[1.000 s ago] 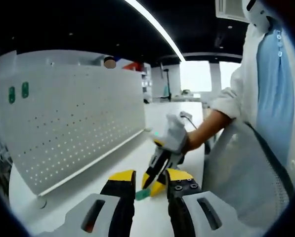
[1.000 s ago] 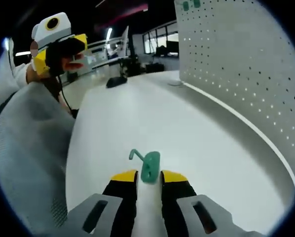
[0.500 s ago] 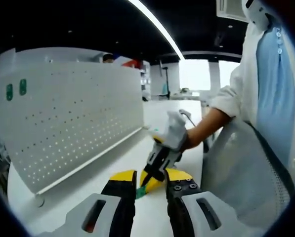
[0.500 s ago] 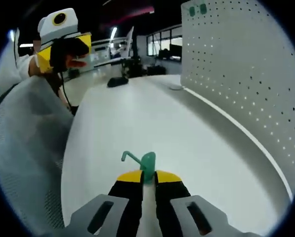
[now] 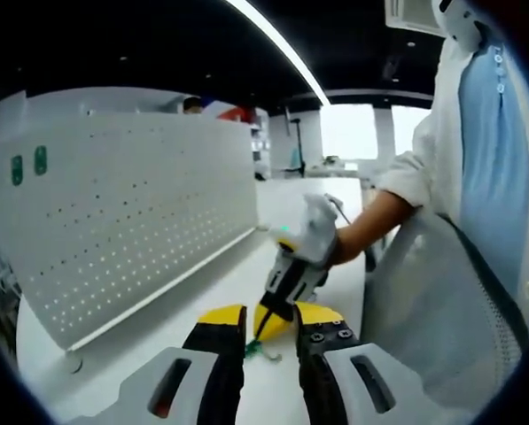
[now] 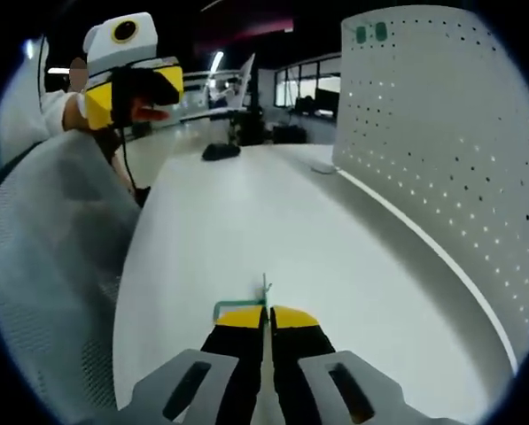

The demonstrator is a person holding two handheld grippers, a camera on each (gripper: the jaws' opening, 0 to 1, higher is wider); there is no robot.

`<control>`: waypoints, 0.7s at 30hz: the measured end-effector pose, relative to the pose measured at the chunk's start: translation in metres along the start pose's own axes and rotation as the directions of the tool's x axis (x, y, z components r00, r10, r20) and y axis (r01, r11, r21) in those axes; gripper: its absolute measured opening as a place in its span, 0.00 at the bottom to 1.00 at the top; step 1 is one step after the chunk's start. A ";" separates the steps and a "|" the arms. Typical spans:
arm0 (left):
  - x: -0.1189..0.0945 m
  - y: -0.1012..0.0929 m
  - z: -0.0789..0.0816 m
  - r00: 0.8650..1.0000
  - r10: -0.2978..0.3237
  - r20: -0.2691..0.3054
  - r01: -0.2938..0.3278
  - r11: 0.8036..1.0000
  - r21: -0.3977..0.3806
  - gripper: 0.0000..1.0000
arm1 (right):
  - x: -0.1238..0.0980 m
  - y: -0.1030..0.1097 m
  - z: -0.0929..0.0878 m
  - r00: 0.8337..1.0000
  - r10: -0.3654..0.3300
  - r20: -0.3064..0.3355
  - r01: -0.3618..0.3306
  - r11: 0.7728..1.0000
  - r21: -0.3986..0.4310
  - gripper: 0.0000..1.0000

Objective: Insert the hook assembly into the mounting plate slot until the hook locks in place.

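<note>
**Hook pinched, board waiting**

The right gripper (image 6: 266, 312) has its jaws nipped tight on the green hook (image 6: 233, 306) — low over the white table (image 6: 246, 212), likely to carry it to the pegboard (image 6: 450, 150). The left gripper (image 5: 268, 329) hangs back with its jaws parted and nothing between them. Its view catches the right gripper (image 5: 264, 329) from outside and two green hooks already on the board (image 5: 29, 166) — the right gripper view shows the grip itself.
</note>
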State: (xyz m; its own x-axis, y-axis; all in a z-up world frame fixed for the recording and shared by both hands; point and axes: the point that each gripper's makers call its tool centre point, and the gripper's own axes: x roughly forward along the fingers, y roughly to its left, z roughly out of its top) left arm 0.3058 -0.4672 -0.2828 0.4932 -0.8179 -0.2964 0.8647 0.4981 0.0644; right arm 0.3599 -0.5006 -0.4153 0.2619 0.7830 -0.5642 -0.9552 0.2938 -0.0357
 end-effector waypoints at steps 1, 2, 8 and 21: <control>0.000 0.000 0.000 1.000 -0.001 -0.001 0.001 1.000 0.000 0.21 | 0.000 0.000 0.000 1.000 -0.001 0.000 0.001 1.000 0.000 0.01; 0.000 -0.001 0.000 1.000 -0.001 -0.001 0.001 1.000 0.001 0.21 | 0.000 0.000 0.000 1.000 0.000 0.000 0.000 1.000 0.000 0.01; 0.000 0.001 0.000 1.000 0.002 0.000 -0.002 1.000 -0.002 0.21 | 0.001 -0.002 0.001 1.000 0.000 0.006 0.000 1.000 -0.015 0.04; 0.000 0.002 -0.002 1.000 0.001 -0.004 -0.001 1.000 -0.003 0.20 | -0.002 -0.011 -0.009 1.000 -0.021 -0.015 0.021 1.000 -0.004 0.07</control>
State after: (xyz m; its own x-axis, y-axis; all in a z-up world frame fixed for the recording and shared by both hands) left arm 0.3069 -0.4655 -0.2847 0.4941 -0.8161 -0.2997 0.8637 0.5002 0.0619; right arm 0.3683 -0.5103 -0.4212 0.2803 0.7684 -0.5753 -0.9499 0.3083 -0.0510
